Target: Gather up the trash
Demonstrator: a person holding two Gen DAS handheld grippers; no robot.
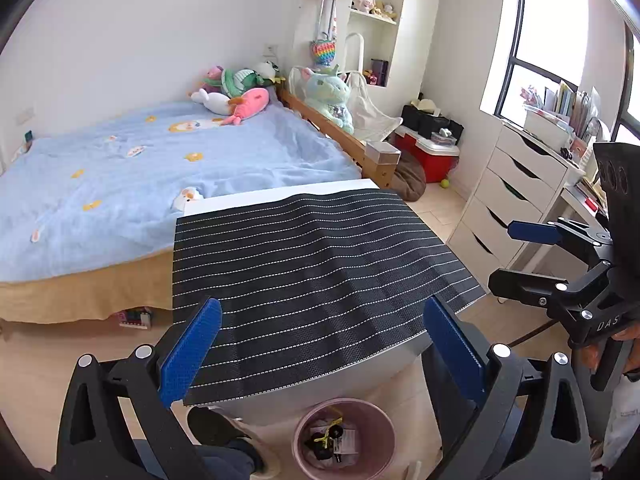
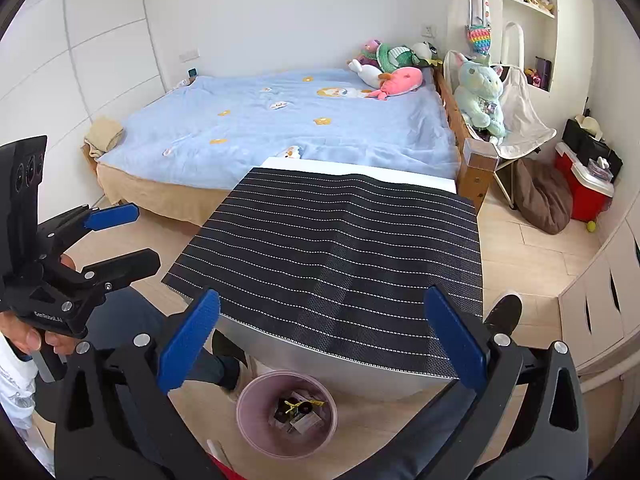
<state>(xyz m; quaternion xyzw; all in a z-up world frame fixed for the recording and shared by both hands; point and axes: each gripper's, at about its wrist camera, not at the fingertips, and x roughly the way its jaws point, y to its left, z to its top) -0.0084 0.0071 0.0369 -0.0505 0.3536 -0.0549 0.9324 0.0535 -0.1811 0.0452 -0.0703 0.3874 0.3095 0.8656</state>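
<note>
Left wrist view: the left hand-held gripper [image 1: 322, 350] hangs with its blue-padded jaws spread wide and empty above a bench [image 1: 280, 194] draped in a black striped mat [image 1: 312, 272], whose top shows no litter. Below the bench's near edge, on the floor, stands a pink waste bin [image 1: 344, 438] already holding the trash [image 1: 330, 438]: crumpled wrappers, a dark lump and a strand of yellow. At right, the right hand-held gripper [image 1: 520, 256] is held level, jaws parted, nothing between them.

Right wrist view: the right hand-held gripper's own jaws frame the same mat, wide apart and empty, with the bin [image 2: 286, 414] just beneath and the trash [image 2: 298, 410] lying loose at its bottom. The left hand-held gripper [image 2: 124, 236] shows at the left, open, a hand [image 2: 24, 336] round its handle.

By appearance the scraps are light, soft and crushable, likely to slip; any further piece would best be pinched across its bulk. The bin looks like thin, light plastic, best taken by its rim. A blue-covered bed [image 2: 280, 120] lies beyond.
</note>
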